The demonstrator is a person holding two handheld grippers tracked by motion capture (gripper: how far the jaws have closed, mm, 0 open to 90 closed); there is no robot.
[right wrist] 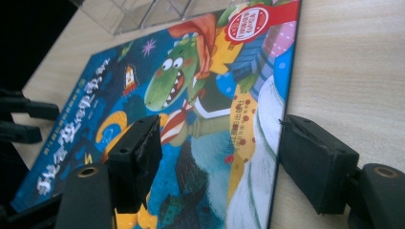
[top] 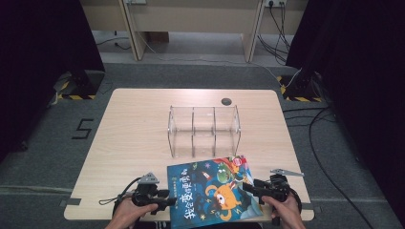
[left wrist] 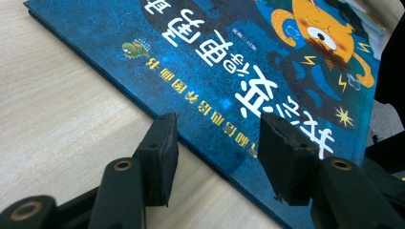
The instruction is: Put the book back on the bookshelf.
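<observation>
Thin blue picture book flat at tabletop near edge: stiff, light, slick-covered, best pinched at side edges; left gripper and right gripper jaws parted, straddling them, unclamped.

left gripper: black, grey plate | right gripper: black (brass screws)

Book cover dark blue, orange monster, green crocodile; tongs black.
</observation>
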